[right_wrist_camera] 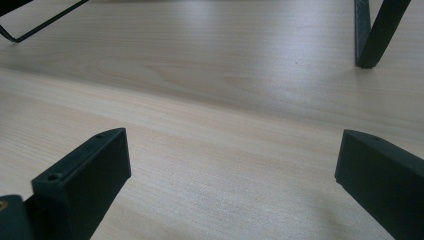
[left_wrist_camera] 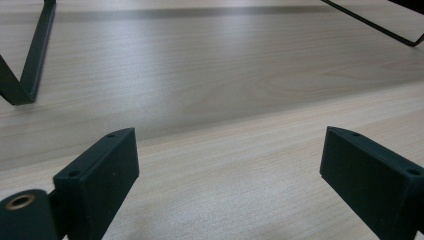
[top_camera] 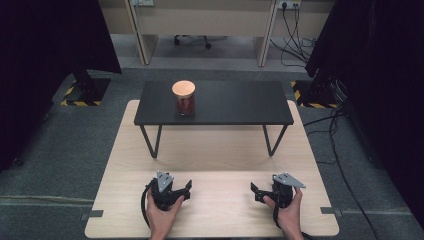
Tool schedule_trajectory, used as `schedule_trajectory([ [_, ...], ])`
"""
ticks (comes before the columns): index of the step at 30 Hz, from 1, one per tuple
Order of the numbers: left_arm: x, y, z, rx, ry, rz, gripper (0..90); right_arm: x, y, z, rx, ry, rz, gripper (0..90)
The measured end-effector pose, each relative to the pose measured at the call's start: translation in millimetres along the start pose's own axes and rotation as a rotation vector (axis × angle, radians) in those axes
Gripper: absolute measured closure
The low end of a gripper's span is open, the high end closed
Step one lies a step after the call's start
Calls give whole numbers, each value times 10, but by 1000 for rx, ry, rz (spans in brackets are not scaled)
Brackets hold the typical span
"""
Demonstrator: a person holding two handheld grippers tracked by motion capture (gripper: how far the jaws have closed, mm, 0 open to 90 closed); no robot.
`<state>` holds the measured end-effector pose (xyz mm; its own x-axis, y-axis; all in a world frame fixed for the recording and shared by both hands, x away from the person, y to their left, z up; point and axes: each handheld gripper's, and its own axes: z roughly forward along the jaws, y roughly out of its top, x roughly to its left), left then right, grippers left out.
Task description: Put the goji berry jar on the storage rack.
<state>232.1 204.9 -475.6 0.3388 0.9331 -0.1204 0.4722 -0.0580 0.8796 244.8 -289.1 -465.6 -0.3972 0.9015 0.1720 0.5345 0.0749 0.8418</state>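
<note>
A: Where are the grippers?

B: On the near end of a light wooden table (top_camera: 215,150). The left gripper (top_camera: 186,189) and right gripper (top_camera: 256,192) rest apart in the person's hands, each with jaws spread wide and nothing between them.

A: And the jar?

B: A glass jar (top_camera: 184,98) with a wooden lid stands upright on the left part of a black raised shelf (top_camera: 235,102), well beyond both grippers.

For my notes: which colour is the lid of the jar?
The lid is light orange-tan, like wood; the high view shows it best.
</note>
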Motion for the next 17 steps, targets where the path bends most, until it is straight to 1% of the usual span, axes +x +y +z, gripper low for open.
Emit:
schedule_trajectory([
  [15, 11, -15, -2, -10, -6, -9, 76, -1, -3, -1, -2, 1, -1, 14],
  [17, 18, -10, 1, -6, -9, -11, 76, -12, -5, -3, -3, 9, -5, 14],
])
